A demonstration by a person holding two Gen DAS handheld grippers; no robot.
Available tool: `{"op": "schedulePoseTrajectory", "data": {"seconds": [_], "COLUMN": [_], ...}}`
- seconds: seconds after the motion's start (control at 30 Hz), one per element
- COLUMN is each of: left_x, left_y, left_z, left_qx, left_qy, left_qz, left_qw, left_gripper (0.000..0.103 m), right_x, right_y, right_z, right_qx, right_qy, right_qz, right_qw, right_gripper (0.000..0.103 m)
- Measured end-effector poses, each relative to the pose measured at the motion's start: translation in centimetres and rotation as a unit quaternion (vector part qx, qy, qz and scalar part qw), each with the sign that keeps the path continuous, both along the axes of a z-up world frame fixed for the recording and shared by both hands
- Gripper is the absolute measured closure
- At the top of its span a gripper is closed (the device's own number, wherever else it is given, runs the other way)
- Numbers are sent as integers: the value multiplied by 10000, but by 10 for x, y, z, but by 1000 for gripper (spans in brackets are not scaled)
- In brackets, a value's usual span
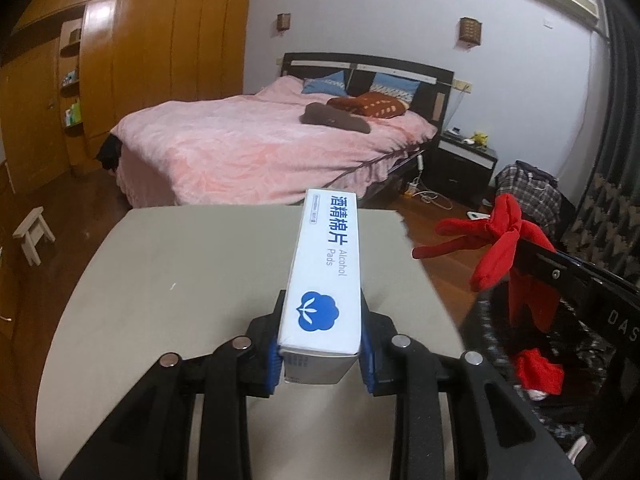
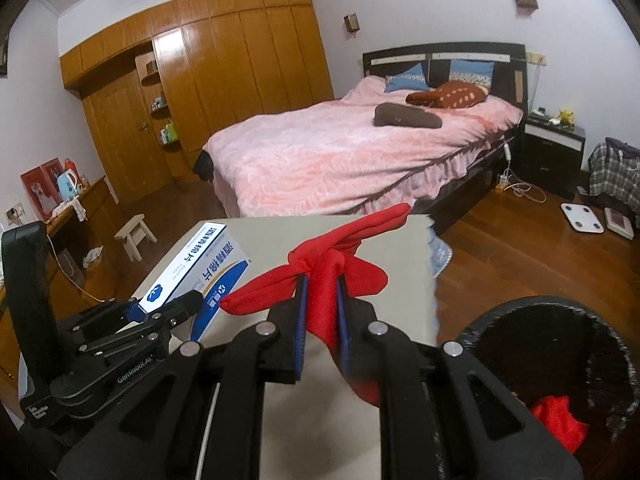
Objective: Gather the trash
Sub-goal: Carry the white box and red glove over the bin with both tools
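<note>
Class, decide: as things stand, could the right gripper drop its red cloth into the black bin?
Probably yes. The right gripper, shut on the red cloth, is beside the bin, whose open mouth has nothing covering it.

My left tool [image 1: 322, 354] points forward and a little downward, its blue pads [image 1: 272, 364] clamped on both sides of a white box. My right tool [image 2: 320, 320], just to its right, pinches red cloth between nearly closed pads [image 2: 301, 320].
</note>
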State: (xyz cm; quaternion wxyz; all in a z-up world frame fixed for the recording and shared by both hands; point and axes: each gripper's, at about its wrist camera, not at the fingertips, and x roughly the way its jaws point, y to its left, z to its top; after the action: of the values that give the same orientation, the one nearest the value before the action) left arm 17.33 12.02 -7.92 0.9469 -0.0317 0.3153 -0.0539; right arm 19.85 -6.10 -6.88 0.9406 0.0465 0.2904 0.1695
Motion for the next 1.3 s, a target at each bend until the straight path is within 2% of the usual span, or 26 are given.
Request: {"op": "schedulePoseTrajectory", "data": {"seconds": [0.33,0.7,0.97,1.3], "left_x": [-27,-44,-45,-37], "left_y": [-54,-126,-171,-221], "left_z": [26,34,30,10], "left_qx": [-13,-9,-25,-4], "left_qy": [-226,-336,-340,-201], "left_qz": [-463,-1145,-1585,-2138], "left_qw": [9987,9929,9868,9767], "left_gripper": [73,73,73,73], "right_x": [-47,-78,-97,-106], "right_y": [-57,-129,-173,-216], "right_z": [23,26,18,0], "right_qx": [4,-91,-184,-208], "right_qy": [-273,-394,-352,-177], "right_qz": [-422,-1051,-1482,-1919], "right_qw": [9987,9936,9882,9810], "right_gripper": [91,91,91,91]}}
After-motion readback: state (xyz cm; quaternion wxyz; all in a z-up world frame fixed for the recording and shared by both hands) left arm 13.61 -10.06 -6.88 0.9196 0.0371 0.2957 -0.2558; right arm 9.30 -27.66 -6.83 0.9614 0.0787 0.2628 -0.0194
